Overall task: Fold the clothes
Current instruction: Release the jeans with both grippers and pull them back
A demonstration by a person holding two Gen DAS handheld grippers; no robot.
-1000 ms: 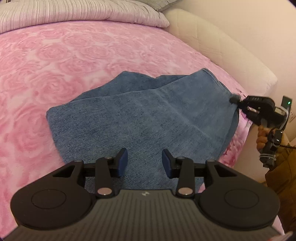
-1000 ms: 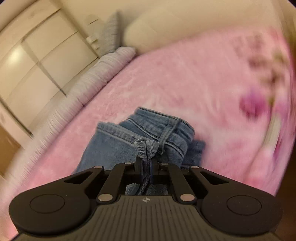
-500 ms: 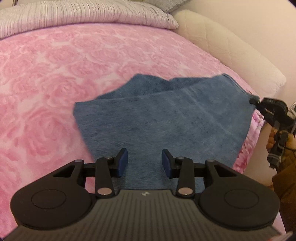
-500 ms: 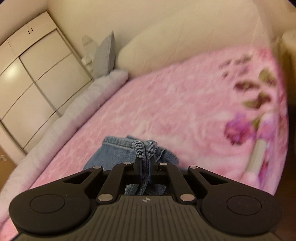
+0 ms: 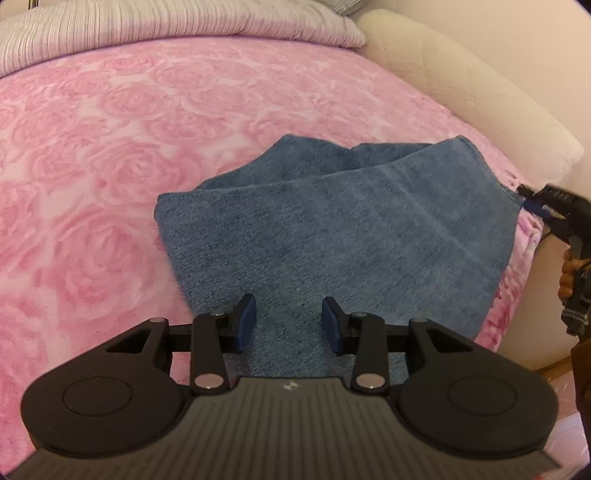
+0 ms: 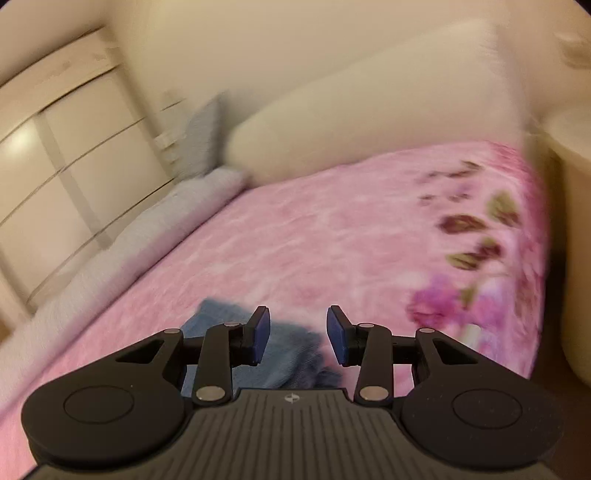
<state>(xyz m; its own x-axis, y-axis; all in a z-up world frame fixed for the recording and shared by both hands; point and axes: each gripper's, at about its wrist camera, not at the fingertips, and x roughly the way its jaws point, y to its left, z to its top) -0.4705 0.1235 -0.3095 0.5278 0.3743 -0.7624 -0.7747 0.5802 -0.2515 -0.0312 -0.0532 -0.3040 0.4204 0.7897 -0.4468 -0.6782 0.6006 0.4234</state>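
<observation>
Folded blue jeans (image 5: pixel 332 229) lie on the pink rose bedspread (image 5: pixel 110 147). My left gripper (image 5: pixel 288 321) hovers over their near edge, open, its blue pads apart with only flat denim beneath them. In the left wrist view my right gripper (image 5: pixel 532 201) sits at the jeans' far right corner, held by a hand (image 5: pixel 569 280). In the blurred right wrist view, the right gripper (image 6: pixel 298 334) has its jaws opening with nothing pinched between the pads. The jeans (image 6: pixel 288 354) lie below and behind them.
A grey ribbed quilt (image 5: pixel 147 26) runs along the far side of the bed. A cream padded headboard (image 5: pixel 461 92) borders the right side. Pale wardrobe doors (image 6: pixel 55 166) stand beyond the bed. The bed's edge drops off just right of the jeans.
The right gripper let go of the bunched denim it had pinched, and the cloth dropped below its pads. The jeans' left edge drew in to the right. The left gripper's jaws stayed as they were.
</observation>
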